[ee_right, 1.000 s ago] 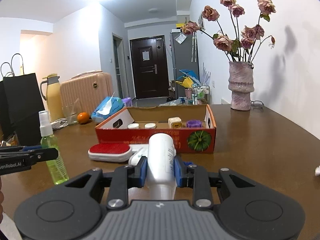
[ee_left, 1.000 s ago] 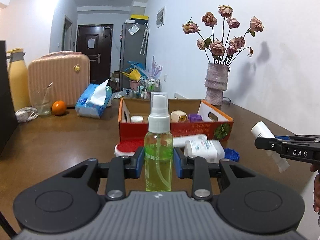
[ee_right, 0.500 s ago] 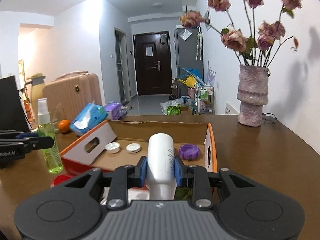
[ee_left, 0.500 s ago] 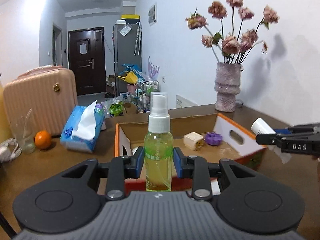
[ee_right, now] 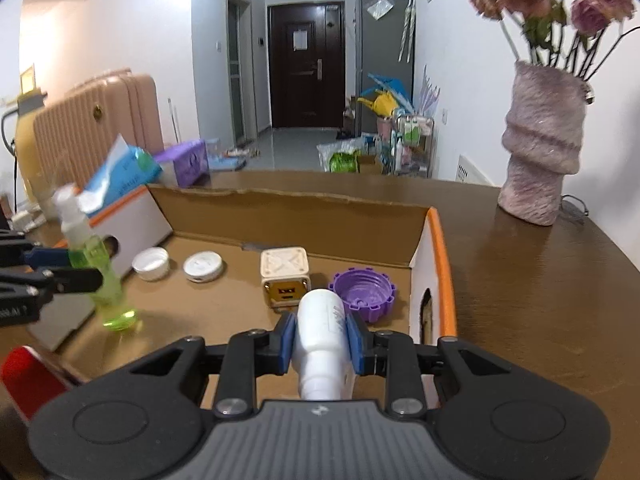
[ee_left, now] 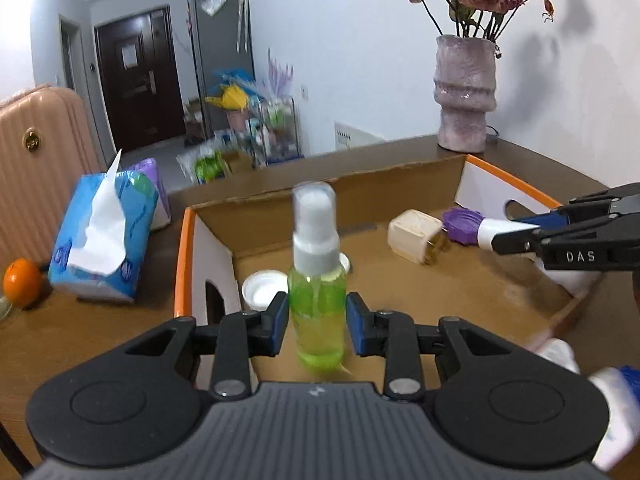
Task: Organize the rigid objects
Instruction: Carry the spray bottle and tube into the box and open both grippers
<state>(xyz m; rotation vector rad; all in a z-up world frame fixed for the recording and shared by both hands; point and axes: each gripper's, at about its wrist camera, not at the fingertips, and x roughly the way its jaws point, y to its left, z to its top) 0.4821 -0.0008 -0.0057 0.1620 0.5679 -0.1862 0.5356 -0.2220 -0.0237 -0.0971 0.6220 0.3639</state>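
Observation:
My left gripper (ee_left: 317, 322) has its pads slightly apart beside a green spray bottle (ee_left: 318, 292), which looks blurred and tilted inside the orange-edged cardboard box (ee_left: 182, 248); in the right wrist view the spray bottle (ee_right: 100, 276) stands with its base on the box floor. My right gripper (ee_right: 320, 338) is shut on a white bottle (ee_right: 322, 328) held over the box's right part. The box also holds two white lids (ee_right: 202, 266), a cream cube (ee_right: 285, 274) and a purple cap (ee_right: 363, 288).
A purple vase (ee_right: 542, 152) with dried roses stands at the back right of the brown table (ee_right: 540, 300). A blue tissue pack (ee_left: 102, 240) and an orange (ee_left: 20, 282) lie left. A red-topped item (ee_right: 28, 376) and white bottles (ee_left: 616, 408) lie before the box.
Both grippers moved forward over the box and lowered their bottles. The left gripper's pads have parted from the spray bottle, which now tilts and blurs.

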